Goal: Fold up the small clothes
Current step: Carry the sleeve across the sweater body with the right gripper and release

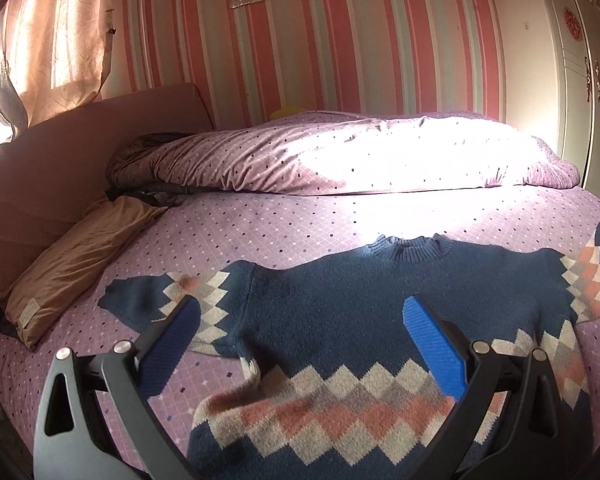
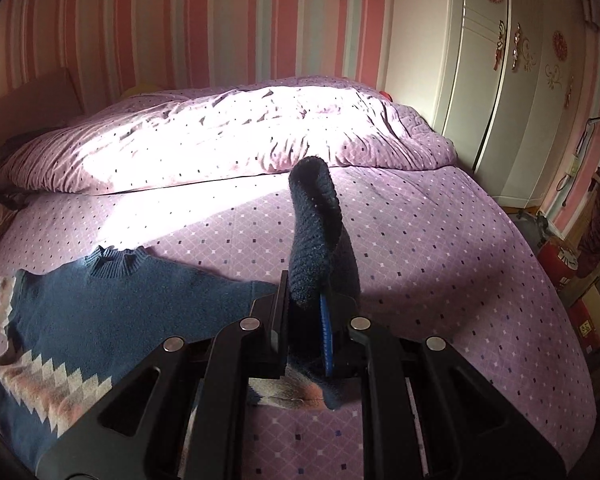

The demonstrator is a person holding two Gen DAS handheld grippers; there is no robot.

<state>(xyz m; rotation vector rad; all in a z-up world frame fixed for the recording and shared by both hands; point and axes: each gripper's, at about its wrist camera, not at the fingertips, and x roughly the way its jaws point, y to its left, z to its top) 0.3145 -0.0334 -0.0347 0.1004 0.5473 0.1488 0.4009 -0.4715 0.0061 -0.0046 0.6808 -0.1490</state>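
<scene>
the soft, floppy knit sweater (image 1: 340,304) is lying flat on the bed (image 2: 440,240), its right sleeve (image 2: 320,232) drooping from the clenched right gripper (image 2: 304,320), while the left gripper (image 1: 300,340) is hovering released, likely best gripping the other cuff.

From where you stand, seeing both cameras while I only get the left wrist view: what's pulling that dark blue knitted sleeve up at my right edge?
Observer: The right gripper, shut on the sleeve's ribbed cuff.
Operator: Is the cuff hanging down?
Observer: No, it sticks up above the fingers.
Operator: What stands beyond the bed on that side?
Observer: A white wardrobe with floral decoration.
</scene>
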